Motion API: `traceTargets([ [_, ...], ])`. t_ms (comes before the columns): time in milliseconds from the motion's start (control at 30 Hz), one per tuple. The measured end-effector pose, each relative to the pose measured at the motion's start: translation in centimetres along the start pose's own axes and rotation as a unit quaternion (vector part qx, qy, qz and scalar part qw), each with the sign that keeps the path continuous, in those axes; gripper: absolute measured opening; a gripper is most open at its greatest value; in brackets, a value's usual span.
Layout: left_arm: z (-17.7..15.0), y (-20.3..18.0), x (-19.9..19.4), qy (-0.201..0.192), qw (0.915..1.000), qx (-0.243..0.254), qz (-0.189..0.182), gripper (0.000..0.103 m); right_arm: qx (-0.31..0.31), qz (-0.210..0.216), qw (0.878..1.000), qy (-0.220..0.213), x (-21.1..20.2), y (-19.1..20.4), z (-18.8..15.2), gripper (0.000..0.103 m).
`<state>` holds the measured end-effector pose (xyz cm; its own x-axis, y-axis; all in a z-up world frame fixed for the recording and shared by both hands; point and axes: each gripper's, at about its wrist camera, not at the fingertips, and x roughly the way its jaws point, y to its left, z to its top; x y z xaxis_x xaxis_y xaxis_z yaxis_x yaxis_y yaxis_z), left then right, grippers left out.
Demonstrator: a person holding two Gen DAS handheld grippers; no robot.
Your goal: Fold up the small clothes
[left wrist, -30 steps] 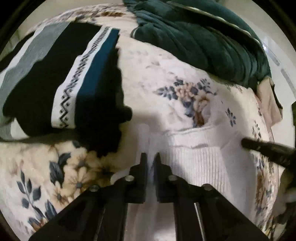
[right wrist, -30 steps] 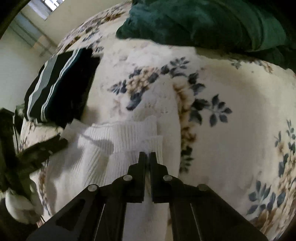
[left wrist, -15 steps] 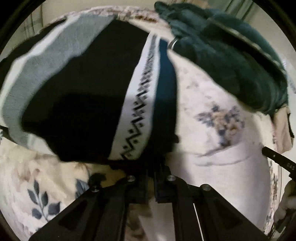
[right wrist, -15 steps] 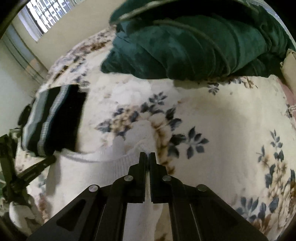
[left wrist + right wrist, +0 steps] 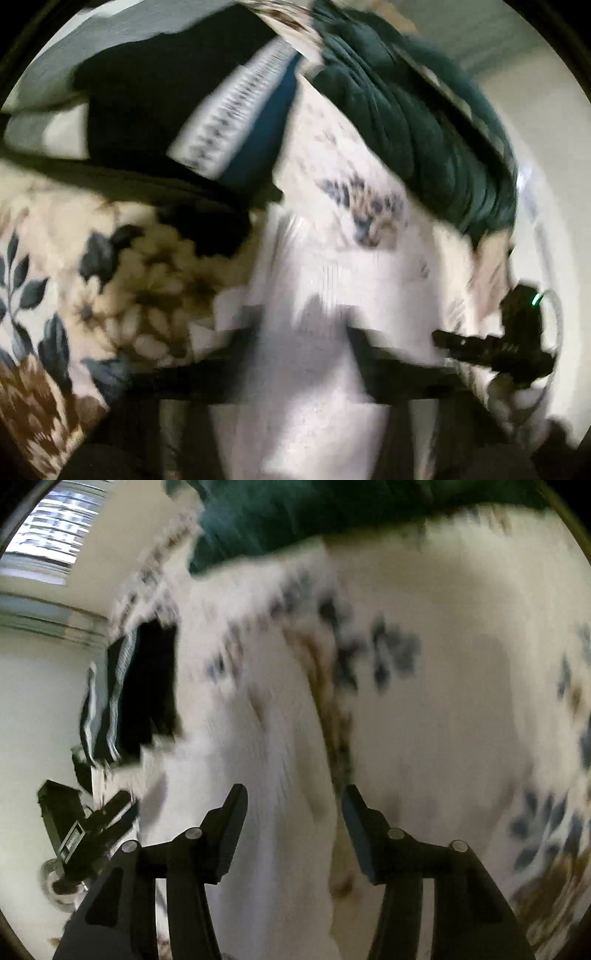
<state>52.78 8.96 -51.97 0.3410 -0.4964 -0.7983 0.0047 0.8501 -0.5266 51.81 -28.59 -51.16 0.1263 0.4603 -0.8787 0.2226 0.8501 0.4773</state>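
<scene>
Sweater point(image 5: 266, 775) on bedspread point(image 5: 461, 701), folded garment point(image 5: 147, 686) left, blanket point(image 5: 295, 513) behind.

A cream bed cover point(image 5: 461, 664) printed with blue and brown flowers carried everything; a white ribbed knit garment point(image 5: 332, 369) lay flat on it; a dark striped folded garment point(image 5: 155, 110) lay near its upper corner; a bunched green blanket point(image 5: 424, 122) sat beyond.

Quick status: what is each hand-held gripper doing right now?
Left hand-held gripper: open, holding nothing, above the white garment.
Right hand-held gripper: open, holding nothing.
</scene>
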Motion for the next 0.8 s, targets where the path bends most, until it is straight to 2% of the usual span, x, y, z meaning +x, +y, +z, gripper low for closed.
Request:
traceTargets([
  [33, -0.2, -0.5, 0.1, -0.006, 0.9999, 0.01, 0.007, 0.007, 0.004, 0.003, 1.0, 0.018, 1.0, -0.2, -0.4, 0.053],
  [67, -0.3, -0.6, -0.2, -0.018, 0.9996, 0.016, 0.016, 0.007, 0.005, 0.015, 1.0, 0.025, 1.8, -0.1, -0.7, 0.02],
  [100, -0.2, -0.3, -0.3, -0.021, 0.9992, 0.015, 0.029, 0.007, 0.0, 0.025, 0.999, 0.021, 2.1, 0.2, -1.0, 0.007],
  [167, 0.2, 1.8, 0.2, -0.017, 0.9987, -0.012, 0.046, 0.007, -0.016, 0.006, 1.0, -0.015, 1.3, 1.0, -1.4, 0.006],
  [233, 0.0, 3.5, 1.7, 0.001, 0.9981, -0.034, 0.051, 0.008, -0.026, -0.033, 0.998, -0.055, 0.3, 1.0, -1.3, 0.004],
  [267, 0.1, 3.7, 2.0, 0.009, 0.9981, -0.035, 0.05, 0.008, -0.016, -0.053, 0.997, -0.057, 0.8, 0.4, -0.9, 0.003],
  [367, 0.7, 3.2, 0.8, 0.014, 0.999, -0.036, 0.022, 0.011, -0.009, -0.029, 0.999, -0.014, 3.4, -0.3, 0.2, 0.004],
  [400, 0.8, 3.0, 0.2, 0.012, 0.9992, -0.037, 0.005, 0.021, -0.014, -0.027, 0.999, -0.013, 3.3, -0.1, 0.4, 0.004],
  [433, 0.8, 3.1, -0.8, 0.005, 0.9991, -0.04, -0.016, 0.042, -0.015, -0.014, 1.0, -0.008, 2.8, 0.0, 0.5, 0.005],
  [467, 0.8, 3.5, -1.4, -0.001, 0.9983, -0.046, -0.036, 0.056, -0.013, 0.001, 1.0, -0.005, 2.3, -0.2, 0.5, 0.012],
  [500, 0.2, 4.1, -1.9, -0.002, 0.9967, -0.06, -0.055, 0.081, -0.007, 0.015, 1.0, -0.004, 1.6, -0.6, 0.4, 0.036],
  [567, -1.0, 5.0, -1.3, 0.022, 0.9931, -0.08, -0.083, 0.084, -0.005, 0.038, 0.999, -0.013, 0.0, -1.3, -0.3, 0.07],
  [600, -1.8, 5.5, -0.7, 0.043, 0.9919, -0.084, -0.085, 0.084, -0.007, 0.051, 0.999, -0.009, -0.3, -1.7, -0.5, 0.079],
  [700, -3.8, 5.9, 1.6, 0.095, 0.9872, -0.088, -0.094, 0.084, -0.013, 0.099, 0.994, 0.045, 1.0, -2.9, -2.2, 0.095],
  [800, -5.2, 6.1, 3.3, 0.115, 0.9804, -0.101, -0.124, 0.085, -0.01, 0.134, 0.985, 0.104, 4.4, -3.5, -4.0, 0.095],
])
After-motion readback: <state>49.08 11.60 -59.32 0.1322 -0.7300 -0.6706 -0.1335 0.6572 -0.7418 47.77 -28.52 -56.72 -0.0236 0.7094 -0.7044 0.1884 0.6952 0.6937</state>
